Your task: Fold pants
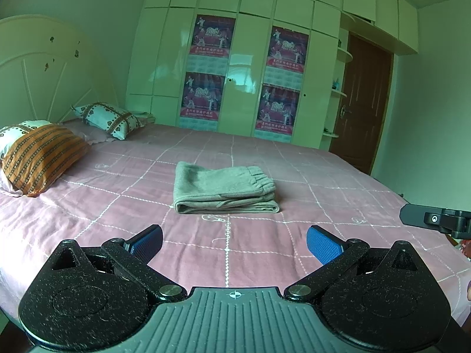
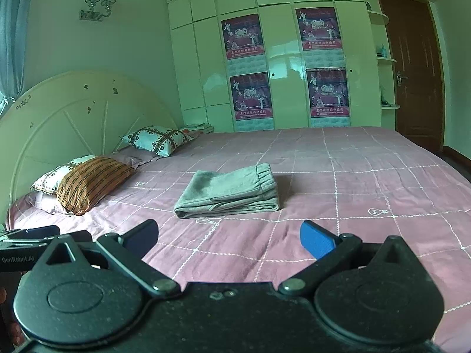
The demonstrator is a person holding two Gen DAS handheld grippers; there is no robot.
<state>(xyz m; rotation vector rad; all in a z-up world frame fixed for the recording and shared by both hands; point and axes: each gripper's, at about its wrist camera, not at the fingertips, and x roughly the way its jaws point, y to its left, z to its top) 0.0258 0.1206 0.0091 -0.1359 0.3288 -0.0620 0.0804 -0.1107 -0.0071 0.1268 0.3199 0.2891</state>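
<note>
Bedroom, green-tinted light; bed (image 1: 294,235) under a pink quilted cover with white stitched grid.

Item 1: pants (image 1: 225,189), grey-beige, soft knit, elastic waistband gathered at the right end. Lying mid-bed as a compact, layered rectangle, rolled fold at the left, stacked edges facing the cameras. Judged folded, or nearly so.

Item 2: left gripper (image 1: 234,245), blue pads, jaws spread wide, nothing held, hovering over the cover short of the pants.

Item 3: right gripper (image 2: 229,239), same build, jaws likewise spread and empty, well apart from the pants.

Item 4: striped orange pillow (image 1: 44,158) and patterned white pillow (image 1: 107,119), at the cream headboard (image 1: 44,67).

Item 5: wardrobe (image 1: 244,67), glossy pale doors, four posters (image 1: 213,36); brown door (image 1: 363,103) to its right; twin wall lamp (image 2: 97,3) in the right view.

Risks, judged: any further nudge could slide the loose top layer, since soft knit stacked on a yielding mattress shifts easily; a pad catching the cover would drag the stack.

Writing: "GenRobot.AI" on the other gripper's body at the right view's left edge; posters show large numerals, seemingly "2010"; remaining text illegible.
</note>
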